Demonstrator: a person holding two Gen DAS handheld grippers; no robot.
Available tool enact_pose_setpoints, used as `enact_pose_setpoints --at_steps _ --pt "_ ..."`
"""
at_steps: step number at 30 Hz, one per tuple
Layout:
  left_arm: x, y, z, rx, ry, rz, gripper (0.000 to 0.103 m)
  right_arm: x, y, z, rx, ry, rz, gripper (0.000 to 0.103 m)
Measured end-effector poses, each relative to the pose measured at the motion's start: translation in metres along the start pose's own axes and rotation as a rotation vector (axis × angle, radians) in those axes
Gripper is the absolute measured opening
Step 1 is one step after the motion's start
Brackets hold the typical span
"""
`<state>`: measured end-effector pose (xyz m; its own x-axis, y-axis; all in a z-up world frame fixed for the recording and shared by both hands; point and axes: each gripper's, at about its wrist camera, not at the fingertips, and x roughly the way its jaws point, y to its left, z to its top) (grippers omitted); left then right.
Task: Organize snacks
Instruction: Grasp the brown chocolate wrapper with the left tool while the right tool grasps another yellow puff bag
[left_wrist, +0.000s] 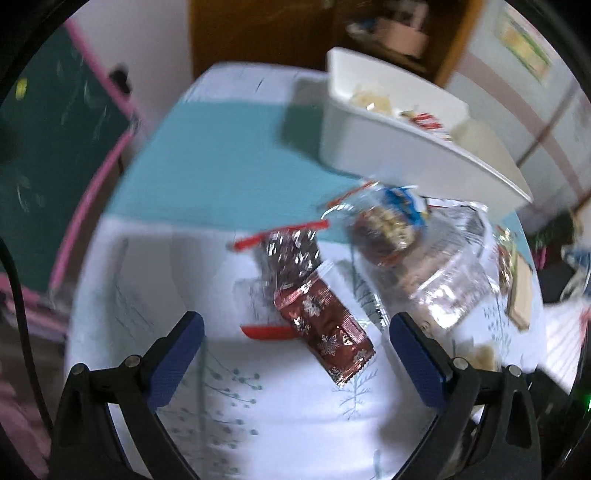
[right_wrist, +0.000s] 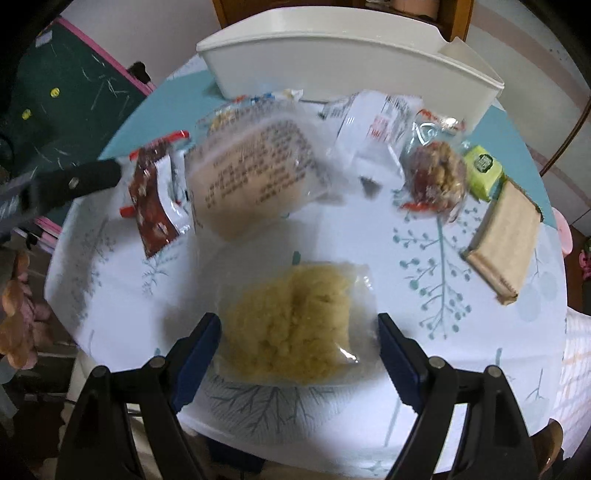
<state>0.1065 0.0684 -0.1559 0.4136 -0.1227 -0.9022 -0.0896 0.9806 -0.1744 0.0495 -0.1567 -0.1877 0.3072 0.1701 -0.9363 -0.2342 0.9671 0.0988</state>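
Flanking yellow snack (right_wrist: 291, 321), right claw (right_wrist: 299, 332) spread wide, untouching.

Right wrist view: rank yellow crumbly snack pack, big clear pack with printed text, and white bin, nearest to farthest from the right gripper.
From the right gripper, jaws open:
1. Yellow crumbly snack pack, between the fingertips, on the tablecloth.
2. Big clear pack with printed text, mid-table, left of centre.
3. White bin, at the table's far edge.

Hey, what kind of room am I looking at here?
Most likely a home living or dining room: a round table under a tree-print cloth, loose snack packets beside a white bin, and a green chalkboard with pink trim.
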Motion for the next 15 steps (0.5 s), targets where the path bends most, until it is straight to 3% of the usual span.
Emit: enact_pose_setpoints --at_steps 9,15 --pt "0.04 0.004 -0.004 -0.194 0.102 -0.005 0.099 0.004 0.007 -0.012 0.053 -0.026 -0.011 0.085" --pt "0.049 -0.015 -0.012 -0.126 0.117 0.104 0.097 0.007 0.018 -0.019 0.01 -0.011 -0.052 0.085"
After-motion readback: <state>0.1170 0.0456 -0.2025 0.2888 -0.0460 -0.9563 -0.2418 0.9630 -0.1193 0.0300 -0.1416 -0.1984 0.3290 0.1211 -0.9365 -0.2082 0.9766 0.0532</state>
